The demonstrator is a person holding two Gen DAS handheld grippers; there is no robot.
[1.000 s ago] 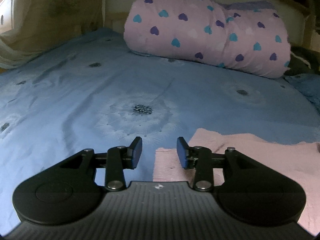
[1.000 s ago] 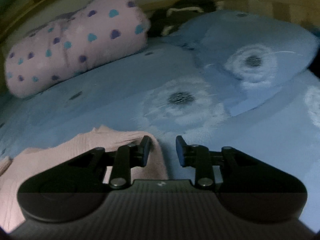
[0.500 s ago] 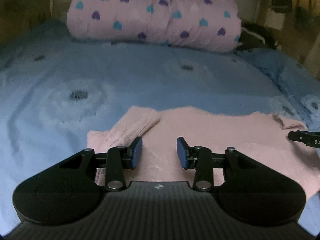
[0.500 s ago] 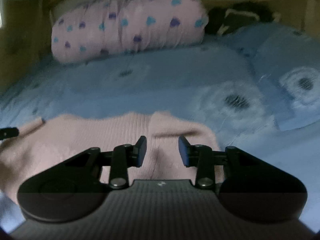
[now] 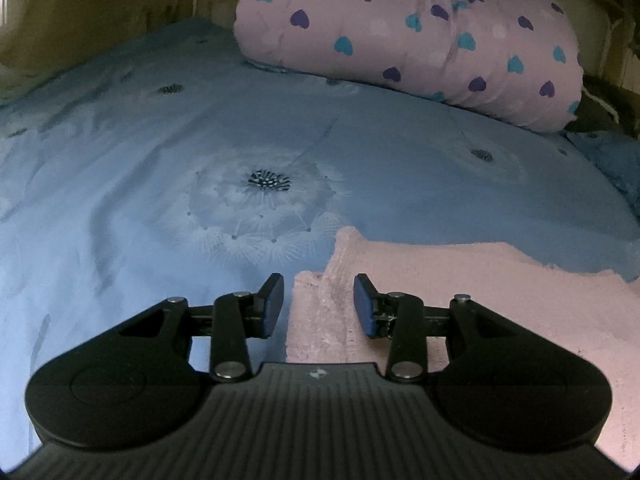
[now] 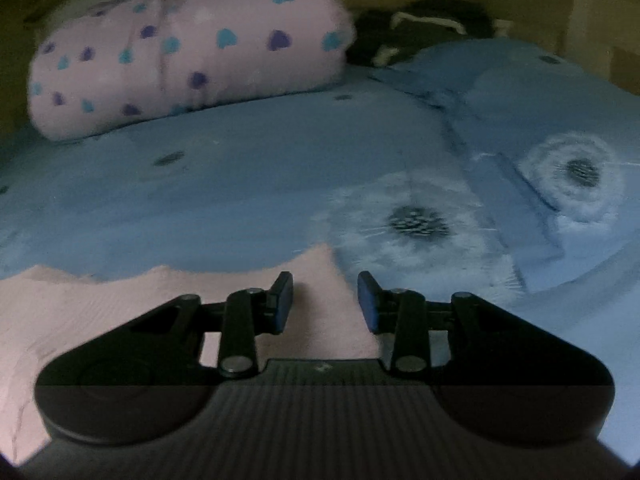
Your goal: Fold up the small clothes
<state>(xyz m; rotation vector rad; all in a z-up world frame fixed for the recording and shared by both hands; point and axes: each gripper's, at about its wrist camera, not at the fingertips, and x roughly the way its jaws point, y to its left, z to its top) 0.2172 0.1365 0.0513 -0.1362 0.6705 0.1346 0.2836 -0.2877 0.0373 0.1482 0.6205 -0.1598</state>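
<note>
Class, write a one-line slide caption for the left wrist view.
Open left hand-held gripper poised over the corner of a pink knitted garment on a blue dandelion-print bedsheet.

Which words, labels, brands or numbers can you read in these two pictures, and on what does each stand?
None can be read.
Small pale mark on the left gripper body: a symbol, too small to read.
The same mark on the right gripper: too blurred to read.
Pink garment, heart-patterned quilt, blue bedsheet: patterns only, no text.
</note>
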